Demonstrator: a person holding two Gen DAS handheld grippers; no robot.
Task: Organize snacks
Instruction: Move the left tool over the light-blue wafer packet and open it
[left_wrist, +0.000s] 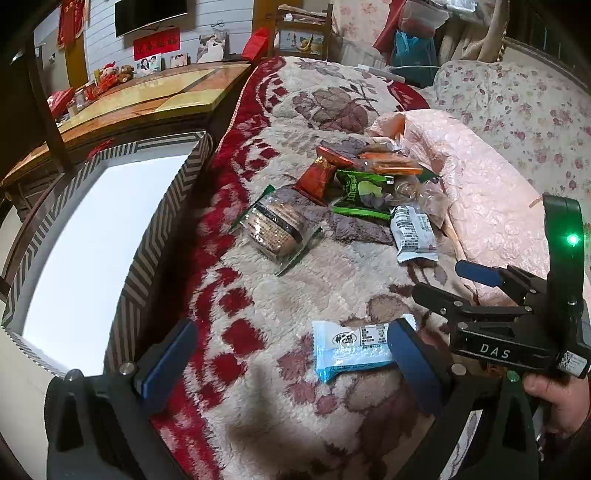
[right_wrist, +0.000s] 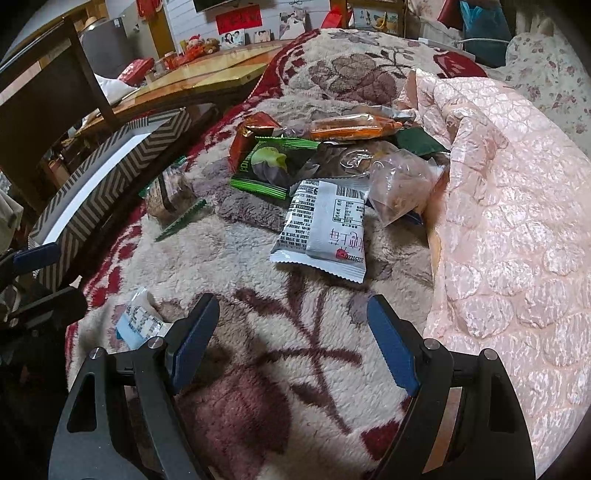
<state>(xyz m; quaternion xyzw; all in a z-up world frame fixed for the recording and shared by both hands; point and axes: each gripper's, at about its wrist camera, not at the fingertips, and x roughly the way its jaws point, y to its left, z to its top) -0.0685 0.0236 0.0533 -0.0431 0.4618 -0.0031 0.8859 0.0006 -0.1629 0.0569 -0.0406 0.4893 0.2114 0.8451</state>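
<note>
A light blue snack packet (left_wrist: 351, 347) lies flat on the fleece blanket, between my left gripper's (left_wrist: 291, 354) open fingers and close to its right finger. My right gripper (right_wrist: 293, 332) is open over bare blanket with nothing between its fingers; it also shows at the right of the left wrist view, right gripper (left_wrist: 456, 284). Just ahead of it lies a grey-white packet (right_wrist: 321, 229). Behind that sits a pile: a green packet (right_wrist: 273, 166), a red packet (right_wrist: 255, 129), an orange packet (right_wrist: 351, 127) and a clear bag (right_wrist: 399, 184). A clear cake packet (left_wrist: 275, 229) lies apart, nearer the box.
A chevron-patterned box (left_wrist: 166, 206) with a white inside stands open at the blanket's left edge. A pink quilt (right_wrist: 517, 221) is bunched up on the right. A wooden table (left_wrist: 155, 96) with small items stands behind the box. A hand (left_wrist: 554, 398) holds the right gripper.
</note>
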